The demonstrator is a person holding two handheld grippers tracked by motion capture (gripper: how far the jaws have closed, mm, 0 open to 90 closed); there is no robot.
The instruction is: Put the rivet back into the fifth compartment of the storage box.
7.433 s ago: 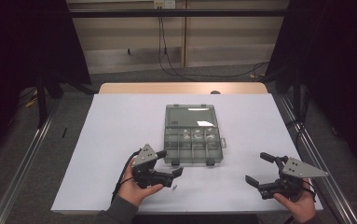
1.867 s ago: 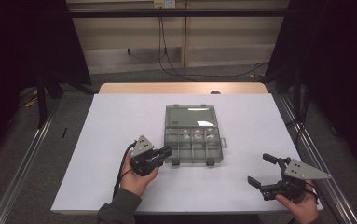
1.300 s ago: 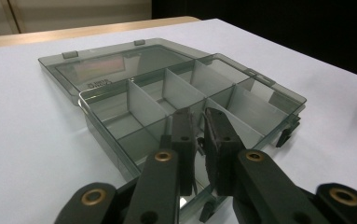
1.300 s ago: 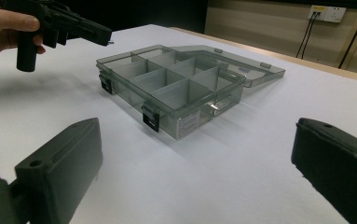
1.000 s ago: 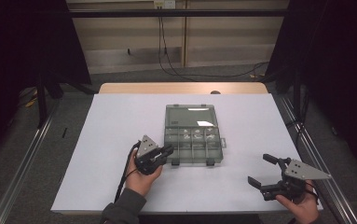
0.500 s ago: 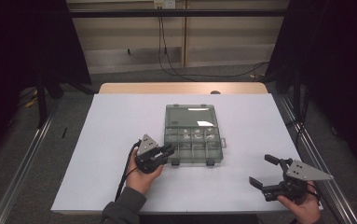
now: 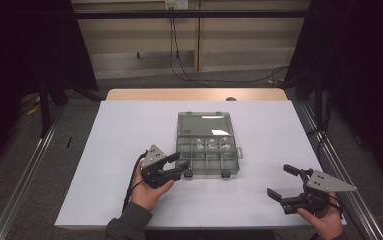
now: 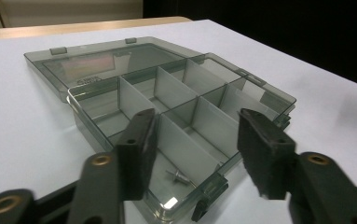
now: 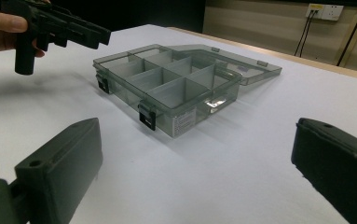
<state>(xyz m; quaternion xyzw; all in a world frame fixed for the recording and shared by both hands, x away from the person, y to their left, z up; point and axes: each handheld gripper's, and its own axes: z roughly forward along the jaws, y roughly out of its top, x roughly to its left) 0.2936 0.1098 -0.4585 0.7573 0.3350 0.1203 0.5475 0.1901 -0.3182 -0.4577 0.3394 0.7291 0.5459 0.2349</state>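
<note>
A: Left gripper point(image 7: 178, 166) hangs over the organizer box's point(image 7: 208, 145) near-left compartment; its jaws have just been opening, a small screw point(image 8: 178, 176) lying below.

B: Drop looks done. Right gripper point(image 7: 285, 181) waits wide open, empty. Next: fetch another part.

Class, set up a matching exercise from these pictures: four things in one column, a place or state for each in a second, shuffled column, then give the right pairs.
Things
1. lid
2. small screw
3. left gripper
4. right gripper

Places or states
A. lies in a near corner compartment of the organiser box
B. folded back flat on the table
C. wide open over bare table, away from the box
D. jaws just opened, empty, at the box's near left corner

Pairs: 1-B, 2-A, 3-D, 4-C
</note>
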